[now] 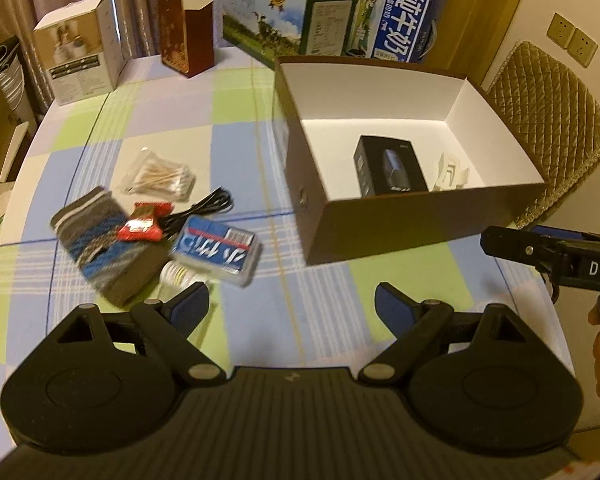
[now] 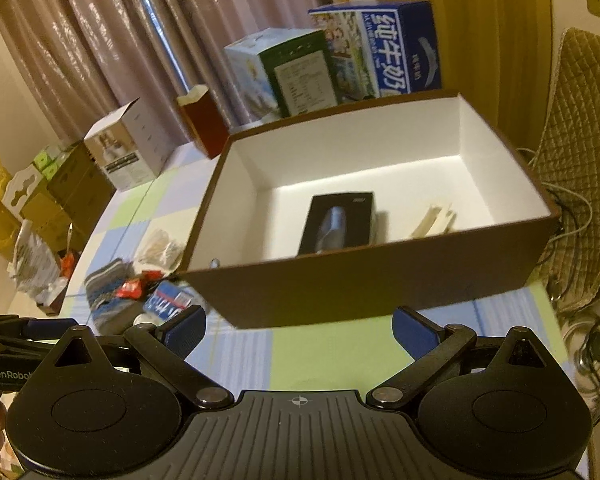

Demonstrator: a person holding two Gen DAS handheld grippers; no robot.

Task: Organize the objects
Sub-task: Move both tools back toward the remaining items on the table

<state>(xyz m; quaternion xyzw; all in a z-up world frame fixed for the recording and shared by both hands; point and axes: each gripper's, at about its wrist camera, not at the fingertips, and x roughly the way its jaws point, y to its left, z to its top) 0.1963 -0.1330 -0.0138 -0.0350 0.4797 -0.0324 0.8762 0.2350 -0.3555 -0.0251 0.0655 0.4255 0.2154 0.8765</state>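
An open brown box (image 1: 400, 226) (image 2: 364, 284) with a white inside stands on the checked tablecloth; a black carton (image 1: 388, 170) (image 2: 338, 222) and a cream item (image 1: 452, 174) (image 2: 434, 220) lie in it. Left of the box is a pile: striped sock (image 1: 100, 248) (image 2: 108, 292), red wrapper (image 1: 144, 224) (image 2: 130, 289), blue-and-white pack (image 1: 216, 248) (image 2: 168, 300), black cable (image 1: 208, 206), bag of cotton swabs (image 1: 160, 176) (image 2: 160, 246), a white round item (image 1: 176, 276). My left gripper (image 1: 290, 306) hangs open before the pile and box. My right gripper (image 2: 298, 330) is open, empty, facing the box's near wall.
Milk cartons (image 1: 300, 20) (image 2: 340, 64), a dark red box (image 1: 186, 34) (image 2: 204, 120) and a white carton (image 1: 80, 50) (image 2: 130, 148) line the table's far edge. A quilted chair back (image 1: 548, 128) (image 2: 580, 160) stands right of the box. Cardboard boxes (image 2: 60, 200) sit off the table's left.
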